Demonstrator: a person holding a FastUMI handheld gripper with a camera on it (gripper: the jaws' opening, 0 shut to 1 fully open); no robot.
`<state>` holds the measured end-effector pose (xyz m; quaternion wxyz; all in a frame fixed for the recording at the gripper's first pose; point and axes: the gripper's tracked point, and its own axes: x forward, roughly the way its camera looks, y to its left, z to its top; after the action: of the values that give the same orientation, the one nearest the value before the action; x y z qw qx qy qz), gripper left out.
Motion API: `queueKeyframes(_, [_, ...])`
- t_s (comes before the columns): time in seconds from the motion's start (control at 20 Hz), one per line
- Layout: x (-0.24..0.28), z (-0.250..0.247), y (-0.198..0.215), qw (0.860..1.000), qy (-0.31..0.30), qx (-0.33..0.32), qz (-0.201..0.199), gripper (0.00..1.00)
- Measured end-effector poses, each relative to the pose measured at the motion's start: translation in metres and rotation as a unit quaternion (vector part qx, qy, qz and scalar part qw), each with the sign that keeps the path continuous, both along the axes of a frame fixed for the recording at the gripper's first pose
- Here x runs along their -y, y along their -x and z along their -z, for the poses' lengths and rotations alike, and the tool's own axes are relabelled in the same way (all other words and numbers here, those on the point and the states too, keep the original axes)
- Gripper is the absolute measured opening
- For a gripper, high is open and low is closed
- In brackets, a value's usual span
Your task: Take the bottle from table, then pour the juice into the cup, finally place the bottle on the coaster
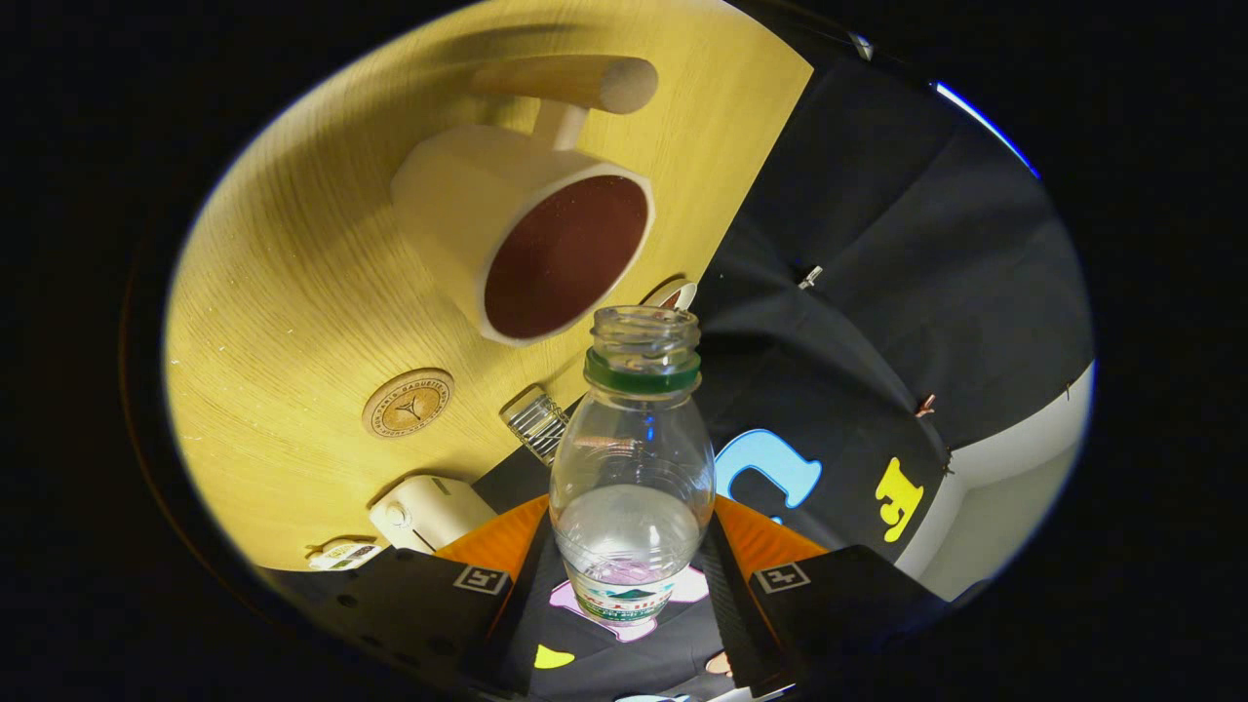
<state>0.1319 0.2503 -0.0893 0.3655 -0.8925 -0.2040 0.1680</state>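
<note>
The gripper (632,575) has hold of a clear plastic bottle (632,468), its two orange-and-black fingers (497,546) closed against the bottle's lower body from either side. The bottle stands straight out ahead between them, uncapped, with a green ring (642,375) around its neck and a printed label band low down near the fingers. Its contents look clear, and a little liquid seems to lie in the lower part, though the exact level is hard to judge.

The whole scene appears tilted, so the pale wooden surface (292,292) slants across the far side of the bottle. On it rests a cream-coloured cup (517,224) with a long wooden handle (575,83) sticking out from its side; its inside looks dark reddish-brown. The bottle's open mouth sits just below the cup's rim, close to it but apart.

A round wooden coaster (408,402) with a stamped mark lies on the surface nearer the fingers, apart from the cup. Beyond the bottle's shoulder, at the surface's edge, is a small ribbed clear object (534,421), and a little white device (429,512) sits just beside the left finger. Another small white round thing (678,292) peeks out behind the bottle's mouth.
</note>
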Motion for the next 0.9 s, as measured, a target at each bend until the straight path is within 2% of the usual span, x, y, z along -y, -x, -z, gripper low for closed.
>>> queueKeyframes(0.25, [0.016, -0.016, -0.003, 0.993, -0.092, -0.029, 0.06, 0.76])
queueKeyframes(0.5, [0.044, -0.042, 0.005, 0.964, -0.213, -0.069, 0.142, 0.76])
queueKeyframes(0.6, [0.054, -0.053, 0.007, 0.943, -0.269, -0.089, 0.175, 0.76])
queueKeyframes(0.7, [0.062, -0.065, 0.006, 0.916, -0.327, -0.108, 0.206, 0.76])
queueKeyframes(0.9, [0.07, -0.075, 0.007, 0.849, -0.441, -0.148, 0.251, 0.76])
